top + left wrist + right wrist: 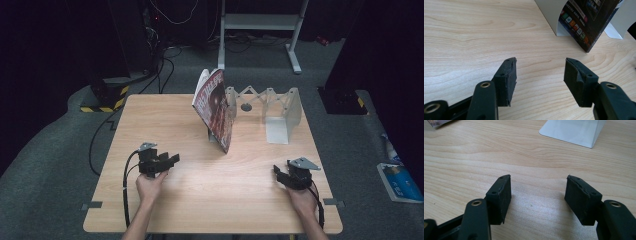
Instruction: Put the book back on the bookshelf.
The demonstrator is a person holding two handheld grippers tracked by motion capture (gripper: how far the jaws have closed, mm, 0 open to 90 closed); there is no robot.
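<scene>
While both hands rest on the pale wooden table (165, 125), the left gripper (540, 72) and right gripper (539, 192) stand w/ jaws wide, nothing btwn them. Ahead of the left jaws, well apart, a dark red glossy magazine (217, 107) leans tilted against a white folding metal bookend rack (280, 107); the rack's base plate lies ahead of the right jaws.

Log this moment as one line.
left gripper: open, empty | right gripper: open, empty | magazine: leaning in white expandable rack | table
</scene>
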